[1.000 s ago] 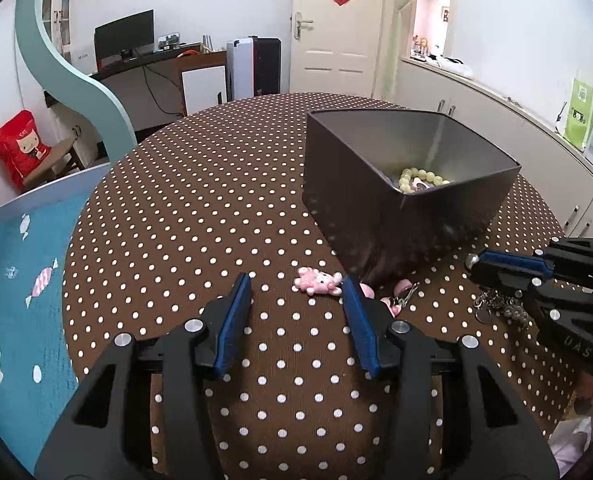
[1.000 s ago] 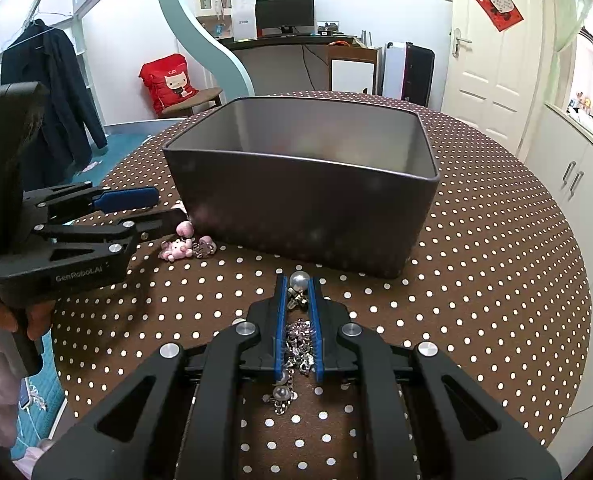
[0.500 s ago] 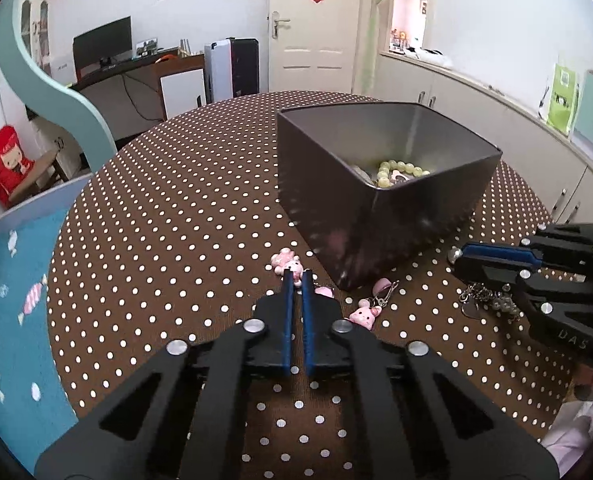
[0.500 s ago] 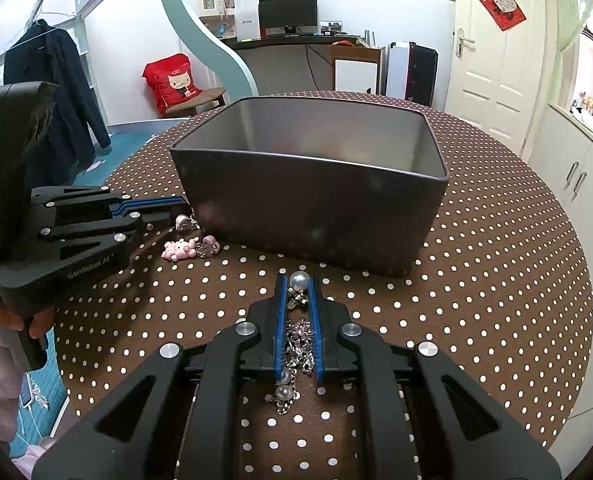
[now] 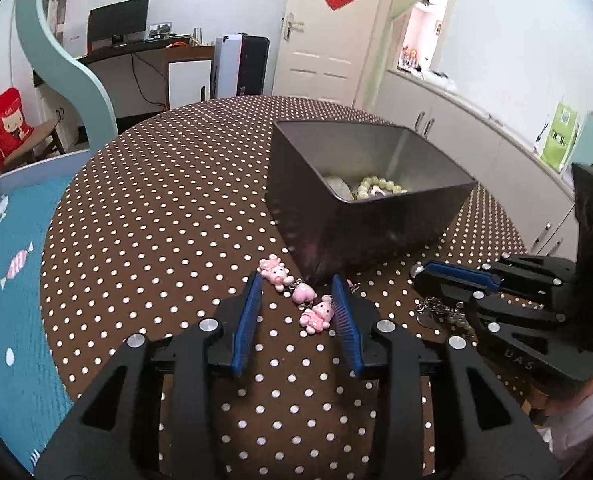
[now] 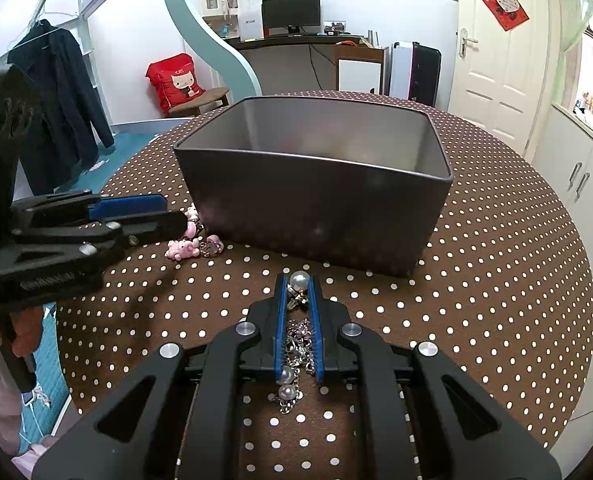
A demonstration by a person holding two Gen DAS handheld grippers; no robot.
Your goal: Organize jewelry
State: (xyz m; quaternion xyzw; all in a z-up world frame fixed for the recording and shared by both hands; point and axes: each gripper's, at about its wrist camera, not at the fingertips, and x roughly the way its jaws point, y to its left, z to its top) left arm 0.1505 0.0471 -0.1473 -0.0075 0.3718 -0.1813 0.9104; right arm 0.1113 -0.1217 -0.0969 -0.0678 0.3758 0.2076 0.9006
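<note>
A pink charm chain of two pigs and a heart lies on the dotted tablecloth by the near corner of the dark metal box. My left gripper straddles it with its jaws opening; the pads do not press on the charms, though the right pad is close to one pig. In the right wrist view the left gripper hovers over the same pink charms. My right gripper is shut on a silver chain with pearls, low over the table in front of the box.
A pale green bead bracelet and other pieces lie inside the box. The round table's edge curves off to the right, with white cabinets beyond. A hand holds the left gripper's handle at the left.
The left gripper stood open, shut half a second ago, and has opened again, now with the pink charms between its jaws. The right gripper has kept still with its chain.
</note>
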